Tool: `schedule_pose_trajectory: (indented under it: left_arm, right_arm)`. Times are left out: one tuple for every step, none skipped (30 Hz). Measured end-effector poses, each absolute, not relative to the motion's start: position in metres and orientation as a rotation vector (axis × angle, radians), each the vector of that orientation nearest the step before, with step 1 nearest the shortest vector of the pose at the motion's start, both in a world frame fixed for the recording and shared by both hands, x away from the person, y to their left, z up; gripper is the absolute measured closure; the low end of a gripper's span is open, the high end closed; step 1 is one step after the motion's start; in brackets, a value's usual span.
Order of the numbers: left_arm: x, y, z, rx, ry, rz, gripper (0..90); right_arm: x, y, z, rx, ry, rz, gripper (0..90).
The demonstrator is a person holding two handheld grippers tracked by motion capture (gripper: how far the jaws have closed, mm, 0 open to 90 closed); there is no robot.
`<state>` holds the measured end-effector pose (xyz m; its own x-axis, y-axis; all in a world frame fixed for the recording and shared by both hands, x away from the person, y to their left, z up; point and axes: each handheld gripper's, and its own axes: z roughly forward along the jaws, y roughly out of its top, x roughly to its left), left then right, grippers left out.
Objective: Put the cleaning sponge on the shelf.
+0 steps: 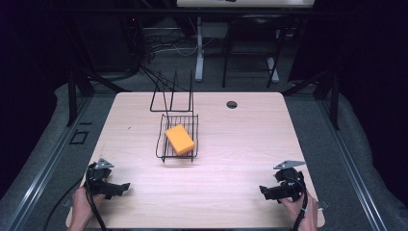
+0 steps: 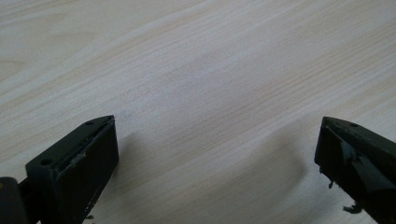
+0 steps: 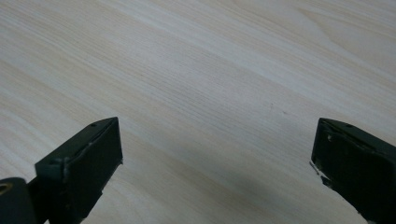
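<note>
An orange sponge (image 1: 180,139) lies in a black wire basket (image 1: 162,147) near the middle of the light wooden table (image 1: 240,144). My left gripper (image 1: 122,187) rests low at the front left of the table, held by a hand, its jaws wide open over bare wood (image 2: 215,140). At the front right, my right gripper (image 1: 265,191) is also held low, jaws spread wide with only the table surface between them (image 3: 215,140). Both grippers are well short of the basket and hold nothing.
A black wire rack (image 1: 172,94) stands upright just behind the basket. A small round hole (image 1: 232,104) sits in the table's far right part. Beyond the table are desk legs and cables on the floor.
</note>
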<state>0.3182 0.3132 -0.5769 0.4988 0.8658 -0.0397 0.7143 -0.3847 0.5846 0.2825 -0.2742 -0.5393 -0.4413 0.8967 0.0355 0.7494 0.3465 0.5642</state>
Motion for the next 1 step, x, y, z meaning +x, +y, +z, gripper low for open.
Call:
schedule_pose_trajectory:
  left_arm:
    - [0.3181, 0.3128, -0.577, 2.204, 1.295, 0.371, 0.0]
  right_arm:
    - [0.2822, -0.276, -0.5398, 1.477, 2.321, 0.752, 1.7]
